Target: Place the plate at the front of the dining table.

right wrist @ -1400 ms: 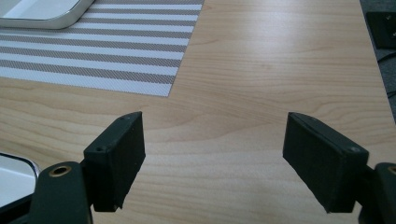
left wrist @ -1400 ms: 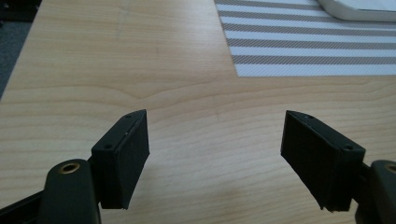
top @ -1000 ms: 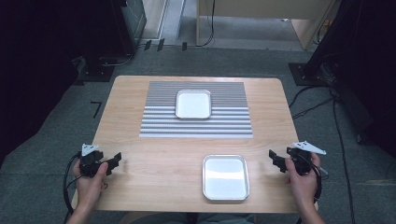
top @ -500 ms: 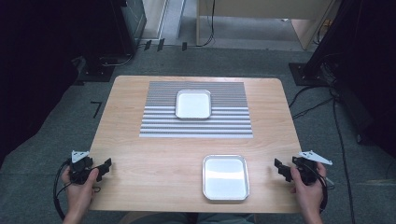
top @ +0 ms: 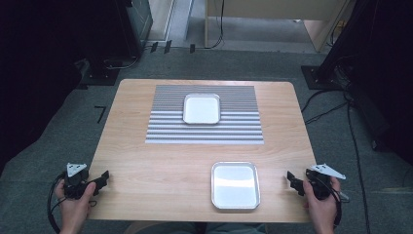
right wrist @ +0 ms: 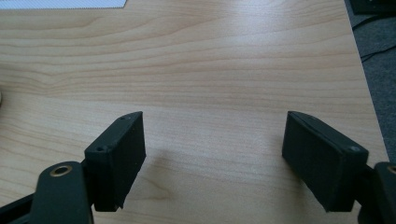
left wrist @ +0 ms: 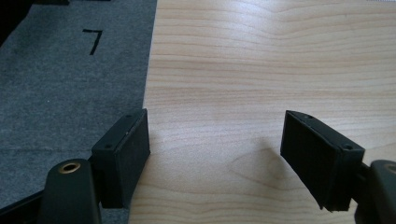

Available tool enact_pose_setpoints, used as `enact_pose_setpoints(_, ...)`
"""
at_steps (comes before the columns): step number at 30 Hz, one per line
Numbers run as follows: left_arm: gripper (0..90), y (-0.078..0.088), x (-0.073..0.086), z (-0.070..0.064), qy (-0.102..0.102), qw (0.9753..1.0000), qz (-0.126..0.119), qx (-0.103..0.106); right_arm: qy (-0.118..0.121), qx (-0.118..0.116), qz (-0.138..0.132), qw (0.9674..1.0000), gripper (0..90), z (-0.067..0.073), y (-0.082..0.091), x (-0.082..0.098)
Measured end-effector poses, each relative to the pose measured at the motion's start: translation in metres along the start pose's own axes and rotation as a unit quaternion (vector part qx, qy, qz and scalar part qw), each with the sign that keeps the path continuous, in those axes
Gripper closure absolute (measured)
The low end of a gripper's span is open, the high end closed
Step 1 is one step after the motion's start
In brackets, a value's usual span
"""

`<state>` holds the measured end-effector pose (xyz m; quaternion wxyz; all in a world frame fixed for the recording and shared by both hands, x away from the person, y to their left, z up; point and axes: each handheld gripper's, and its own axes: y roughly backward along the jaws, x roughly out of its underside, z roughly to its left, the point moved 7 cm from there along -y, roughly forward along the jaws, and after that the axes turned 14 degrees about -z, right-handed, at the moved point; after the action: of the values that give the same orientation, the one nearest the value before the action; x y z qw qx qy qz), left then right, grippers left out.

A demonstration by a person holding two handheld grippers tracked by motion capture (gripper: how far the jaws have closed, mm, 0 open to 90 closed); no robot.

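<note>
High view, near tray [top: 235, 185] between left tongs [top: 103, 177], right tongs [top: 291, 181], untouched.

bench [top: 160, 170]: light wood, smooth, faint sheen
near tray [top: 235, 202]: shiny metal
mat [top: 243, 131]: striped, matt
floor [top: 44, 161]: grey carpet, rough
</note>
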<state>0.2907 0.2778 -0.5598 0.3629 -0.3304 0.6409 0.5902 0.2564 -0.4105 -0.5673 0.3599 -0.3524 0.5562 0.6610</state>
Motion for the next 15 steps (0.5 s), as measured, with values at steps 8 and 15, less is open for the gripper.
enact_pose_setpoints(8, 23.0, -0.0007, 0.0021, -0.0024, -0.018, 0.9998, -0.005, -0.007, 0.042, 0.019, -0.006, 0.9989, 18.1, 0.007, -0.0008, 0.0056)
enact_pose_setpoints(15, 21.9, -0.0011, 0.0032, -0.0034, -0.017, 0.9997, -0.016, -0.01, 0.047, 0.021, -0.005, 0.9987, 17.2, 0.0081, -0.0013, 0.006)
